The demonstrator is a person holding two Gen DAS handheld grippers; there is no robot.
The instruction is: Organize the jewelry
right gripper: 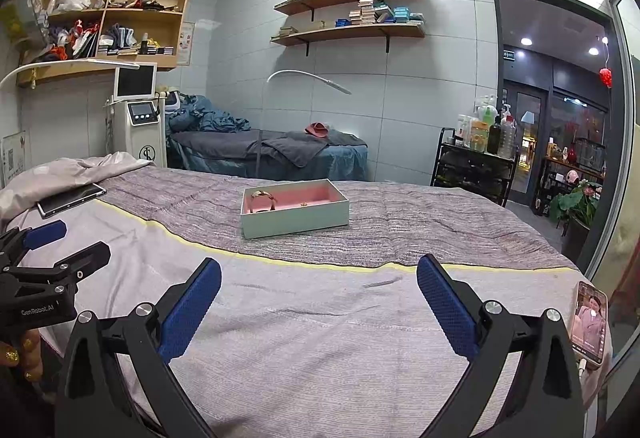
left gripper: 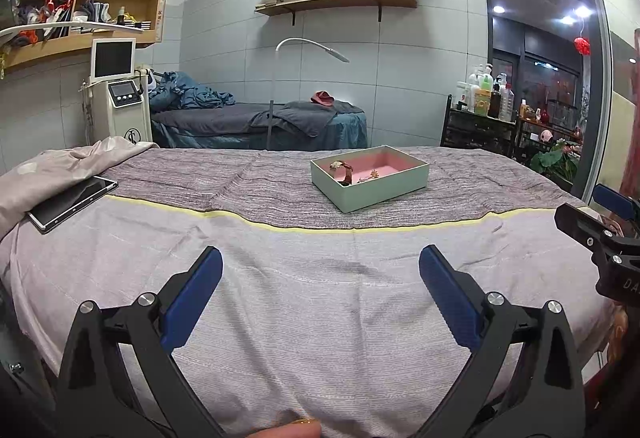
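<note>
Box [left gripper: 370, 178] sits mid-bed [left gripper: 280, 298], lid off. Inside it: a watch [left gripper: 345, 169] at the left end, a small gold piece [left gripper: 371, 174] beside it on the pink lining. No jewelry seen loose on the bed around the box. Left hand-held gripper [left gripper: 320, 278] and right hand-held gripper [right gripper: 319, 290] both spread, empty, well short of the box. Judgement: sorting looks largely done or not begun; can't tell which.

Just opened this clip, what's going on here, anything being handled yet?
Not yet. A person holds a two-finger tool in each hand over a bed. The left tool and the right tool are both open and empty. Farther back on the bed sits a pale green box with a pink lining, holding a watch and a small gold piece. Neither tool is near it.
</note>
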